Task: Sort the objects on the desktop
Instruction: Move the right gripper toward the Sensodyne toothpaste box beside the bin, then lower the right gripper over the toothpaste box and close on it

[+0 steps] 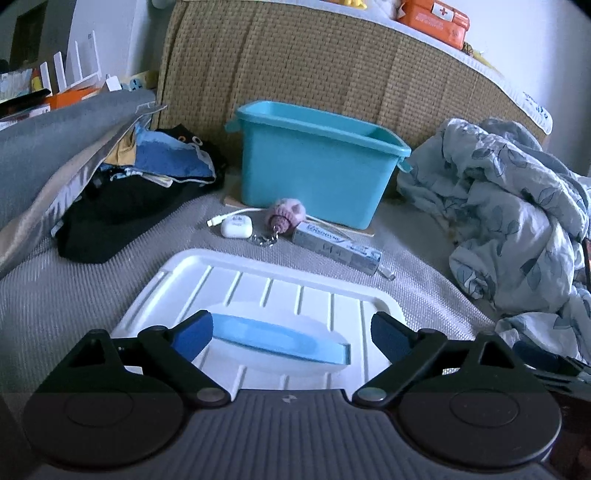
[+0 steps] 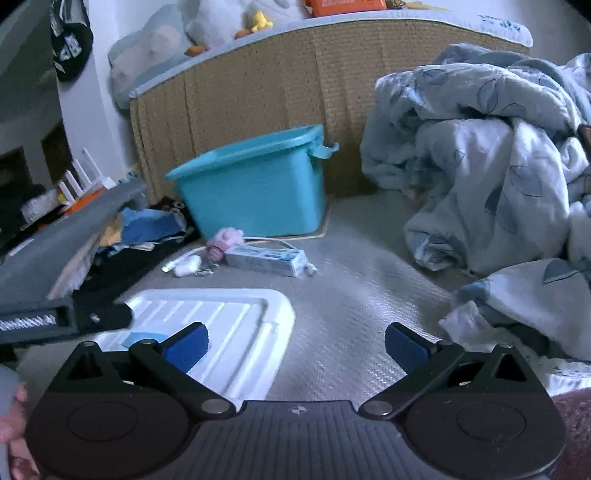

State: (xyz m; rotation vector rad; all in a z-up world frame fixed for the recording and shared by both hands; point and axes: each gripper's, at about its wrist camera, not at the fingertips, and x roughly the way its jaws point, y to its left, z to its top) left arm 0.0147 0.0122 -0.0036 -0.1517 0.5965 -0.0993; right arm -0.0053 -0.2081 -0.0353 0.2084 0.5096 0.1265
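Jaws of the left gripper (image 1: 291,338) stand wide around the blue handle (image 1: 280,338) of a white ribbed plastic lid (image 1: 258,291) on the bed; the right gripper (image 2: 295,347) gapes empty. Closing off-centre could tip the lid. Small items wait beside the teal plastic bin (image 1: 317,162).

Ahead of me: rumpled leaf-print quilt (image 1: 517,206) right, folded clothes pile (image 1: 147,184) left, woven headboard (image 1: 314,74) behind, orange first-aid kit (image 1: 436,18) on top.
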